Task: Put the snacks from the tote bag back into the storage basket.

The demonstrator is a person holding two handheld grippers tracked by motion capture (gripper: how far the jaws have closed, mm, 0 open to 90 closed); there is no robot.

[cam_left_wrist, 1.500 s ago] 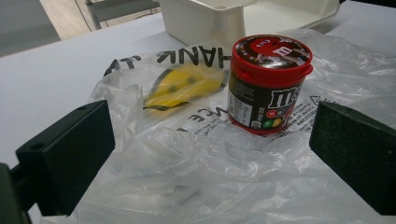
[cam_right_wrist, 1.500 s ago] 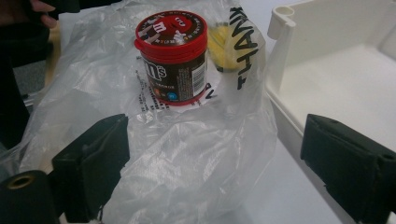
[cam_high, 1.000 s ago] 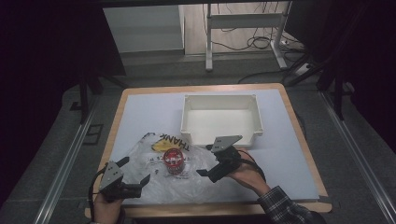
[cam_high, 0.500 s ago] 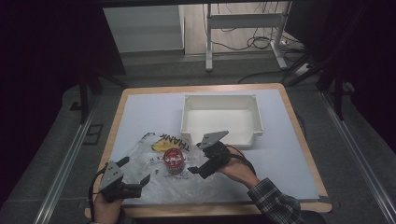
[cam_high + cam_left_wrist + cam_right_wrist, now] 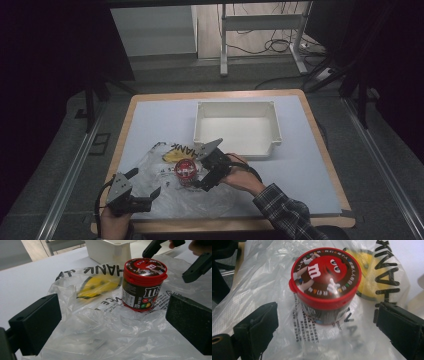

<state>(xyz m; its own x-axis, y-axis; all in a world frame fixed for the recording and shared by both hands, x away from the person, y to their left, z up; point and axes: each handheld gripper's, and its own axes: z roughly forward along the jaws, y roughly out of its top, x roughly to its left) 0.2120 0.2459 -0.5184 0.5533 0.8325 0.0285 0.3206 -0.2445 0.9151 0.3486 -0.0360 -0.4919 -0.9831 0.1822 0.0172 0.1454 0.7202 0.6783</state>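
A candy tub (image 5: pixel 185 170) with a red lid and dark label stands upright on a clear plastic bag (image 5: pixel 157 175) printed with black letters and a yellow face. My right gripper (image 5: pixel 198 176) is just right of the tub, open; in the right gripper view its jaws (image 5: pixel 324 333) stand wide on either side of the tub (image 5: pixel 325 282) without touching it. My left gripper (image 5: pixel 145 183) rests at the bag's near left corner, open. In the left gripper view the crumpled bag (image 5: pixel 100 322) lies between its jaws (image 5: pixel 112 325), with the tub (image 5: pixel 143 285) beyond.
An empty white bin (image 5: pixel 235 127) sits behind the bag at the middle back of the white mat (image 5: pixel 300 170). The wooden table edge (image 5: pixel 225 225) runs along the front. A person's plaid sleeve (image 5: pixel 280 210) comes in from the bottom right.
My right gripper has moved left across the bag to the tub, jaws still open. The left gripper, the tub and the bag have stayed where they were.
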